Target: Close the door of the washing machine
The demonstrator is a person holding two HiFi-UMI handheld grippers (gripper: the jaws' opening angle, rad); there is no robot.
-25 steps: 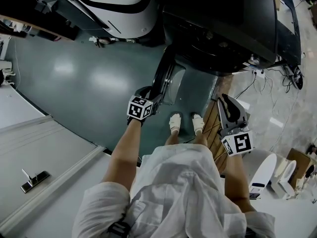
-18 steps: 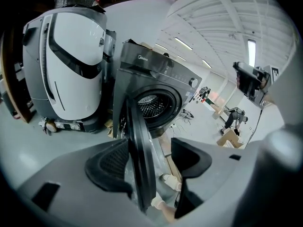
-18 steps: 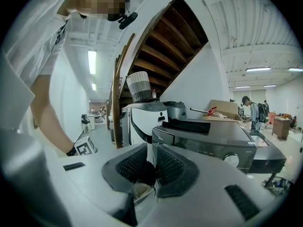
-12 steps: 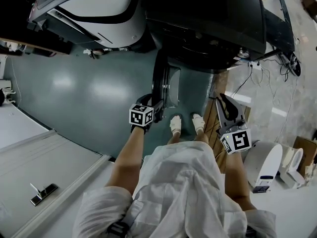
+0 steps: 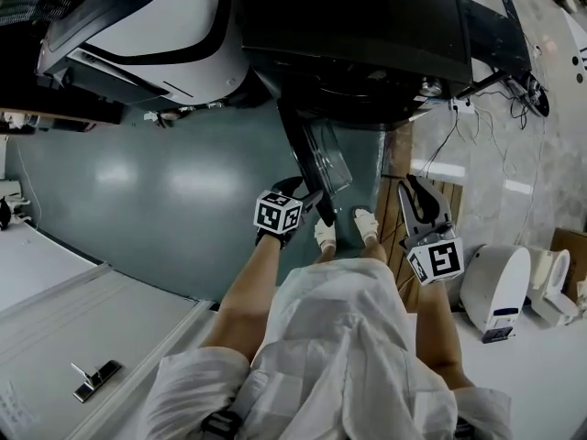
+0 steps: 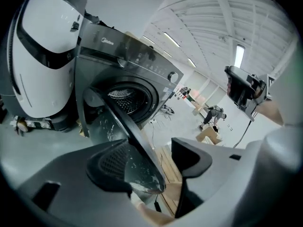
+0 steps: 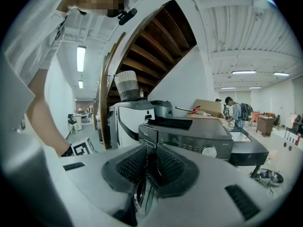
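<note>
Door (image 5: 316, 159) of washer (image 5: 367, 35) hangs ajar, swung out toward the person, with its lower edge right at the left claw (image 5: 310, 202). Left claw is spread wide and its jaws have just been opening. The door rim runs up between them, close along the left pad (image 6: 111, 162) and apart from the right pad (image 6: 191, 157). Nothing is pinched, and contact with the left pad is unclear. Ahead of the left claw, past the door, the drum (image 6: 125, 98) is in plain view. A white machine (image 6: 42, 56) stands left of it. The shoes (image 5: 324, 232) are just behind the left claw on the green floor (image 5: 165, 172).

Right claw (image 5: 415, 183) is held at the person's right side, well apart from the door. It is almost pressed together, leaving only a narrow slit with nothing gripped in it. In the right gripper view the washer sits far ahead of this claw, and the door shows edge-on through the slit. The left marker cube (image 7: 84, 148) shows to the left of this claw.
</note>
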